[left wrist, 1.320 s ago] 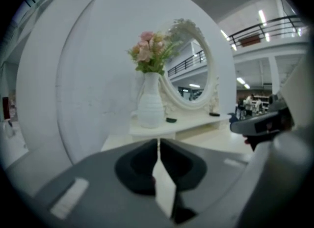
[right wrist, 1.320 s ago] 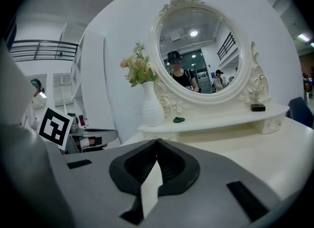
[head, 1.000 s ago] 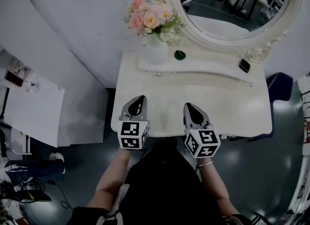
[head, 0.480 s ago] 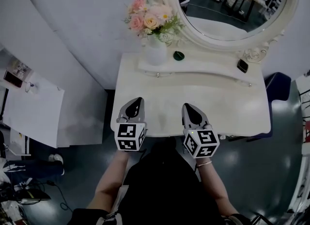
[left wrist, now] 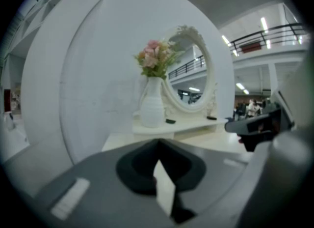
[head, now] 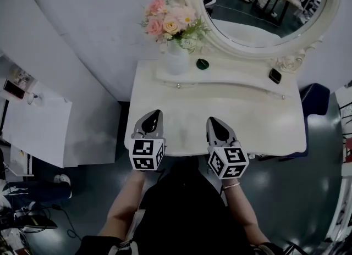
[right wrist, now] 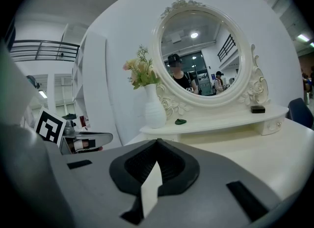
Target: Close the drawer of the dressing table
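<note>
The white dressing table [head: 247, 122] stands against the wall under its oval mirror [head: 264, 6]. Its raised back shelf carries two small drawer knobs [head: 177, 85], and those drawer fronts sit flush. No open drawer shows; anything under the table's front edge is hidden by the tabletop. My left gripper [head: 152, 115] hovers over the front left of the tabletop, jaws together with nothing between them. My right gripper [head: 214, 122] hangs beside it over the front middle, jaws also together and empty. Each gripper view shows its own jaws, left [left wrist: 158, 143] and right [right wrist: 157, 141], pointing at the mirror.
A white vase [head: 177, 56] of pink flowers stands on the shelf's left end. A small green thing [head: 204, 63] and a black thing [head: 275, 76] also lie on the shelf. A blue chair [head: 316, 97] is at the right, a white side table [head: 38, 127] at the left.
</note>
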A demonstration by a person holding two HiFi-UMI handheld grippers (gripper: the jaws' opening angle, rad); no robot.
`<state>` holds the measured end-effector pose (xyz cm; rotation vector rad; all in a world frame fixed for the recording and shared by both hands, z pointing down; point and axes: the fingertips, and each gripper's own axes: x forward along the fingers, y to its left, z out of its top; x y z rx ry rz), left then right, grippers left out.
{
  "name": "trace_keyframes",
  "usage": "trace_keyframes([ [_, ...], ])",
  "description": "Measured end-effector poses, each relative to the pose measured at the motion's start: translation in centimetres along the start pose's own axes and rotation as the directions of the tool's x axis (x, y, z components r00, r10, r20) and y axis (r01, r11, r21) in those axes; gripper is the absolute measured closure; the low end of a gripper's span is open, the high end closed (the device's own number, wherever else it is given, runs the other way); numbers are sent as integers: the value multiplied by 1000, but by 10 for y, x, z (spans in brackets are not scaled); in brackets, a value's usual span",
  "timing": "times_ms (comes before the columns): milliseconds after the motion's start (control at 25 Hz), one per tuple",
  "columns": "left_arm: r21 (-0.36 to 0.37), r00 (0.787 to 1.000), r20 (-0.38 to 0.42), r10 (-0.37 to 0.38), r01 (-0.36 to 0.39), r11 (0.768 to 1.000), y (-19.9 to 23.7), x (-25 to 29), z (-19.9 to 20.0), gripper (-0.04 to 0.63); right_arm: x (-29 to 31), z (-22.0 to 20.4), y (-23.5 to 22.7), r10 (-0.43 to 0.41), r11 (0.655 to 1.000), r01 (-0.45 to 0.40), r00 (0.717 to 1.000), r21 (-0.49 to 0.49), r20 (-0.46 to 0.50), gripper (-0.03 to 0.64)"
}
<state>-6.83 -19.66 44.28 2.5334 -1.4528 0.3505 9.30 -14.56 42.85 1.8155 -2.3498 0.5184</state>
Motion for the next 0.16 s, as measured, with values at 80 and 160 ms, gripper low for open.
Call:
trace_keyframes([
  [80,1,1000,-3,-1,1,1000,1,1,0,588,1,-1,-1,0,1000,0,1000,6,-1,614],
  [160,3,1000,-6,-2,2,1000,1,1,-1,588,2,-1,-1,0,1000,0,1000,12,-3,614],
])
